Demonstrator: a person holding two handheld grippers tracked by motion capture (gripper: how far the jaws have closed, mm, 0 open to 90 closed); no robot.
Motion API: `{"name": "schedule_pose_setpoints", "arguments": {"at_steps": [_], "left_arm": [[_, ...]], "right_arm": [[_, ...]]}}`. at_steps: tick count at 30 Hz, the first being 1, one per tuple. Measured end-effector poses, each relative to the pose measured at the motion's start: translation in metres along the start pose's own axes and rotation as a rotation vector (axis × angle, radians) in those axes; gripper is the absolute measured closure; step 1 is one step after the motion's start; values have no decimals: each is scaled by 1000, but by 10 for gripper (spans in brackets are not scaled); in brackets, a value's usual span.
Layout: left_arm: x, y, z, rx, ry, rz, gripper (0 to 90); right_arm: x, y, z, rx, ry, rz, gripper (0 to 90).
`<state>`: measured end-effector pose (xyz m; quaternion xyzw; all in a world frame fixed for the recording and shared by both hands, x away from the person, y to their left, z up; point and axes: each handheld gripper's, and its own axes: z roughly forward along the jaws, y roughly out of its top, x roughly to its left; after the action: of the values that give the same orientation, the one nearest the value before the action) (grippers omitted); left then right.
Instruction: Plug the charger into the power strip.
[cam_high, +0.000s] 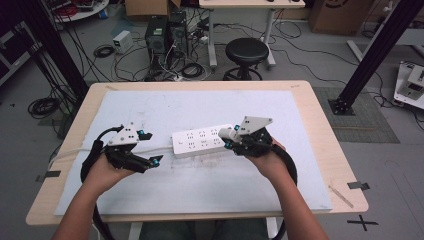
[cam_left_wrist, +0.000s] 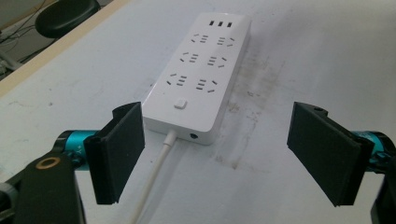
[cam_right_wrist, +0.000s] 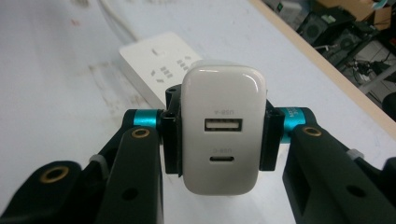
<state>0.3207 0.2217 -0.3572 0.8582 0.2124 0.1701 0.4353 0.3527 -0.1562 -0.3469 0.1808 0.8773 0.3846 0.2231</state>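
Two jaws of my right gripper clamp charger for plugging into power strip; left gripper wide, ready to brace strip.

A light wooden table covered by a pale grey mat stands on a grey floor. Beyond its far edge sits a round black padded stool, next to a white-legged desk. Black computer towers and tangled black cables crowd the floor at the back left. Black metal frame posts rise on both sides, and brown cardboard boxes sit at the rear. A black tape cross marks the floor at the near right.
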Motion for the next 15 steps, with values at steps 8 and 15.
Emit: {"name": "schedule_pose_setpoints", "arguments": {"at_steps": [8, 15], "left_arm": [[2, -3, 4, 17, -21, 8, 190], [5, -7, 11, 46, -46, 25, 190]], "right_arm": [[-26, 23, 21, 158, 79, -151, 630], [-42, 45, 48, 296, 196, -263, 630]]}}
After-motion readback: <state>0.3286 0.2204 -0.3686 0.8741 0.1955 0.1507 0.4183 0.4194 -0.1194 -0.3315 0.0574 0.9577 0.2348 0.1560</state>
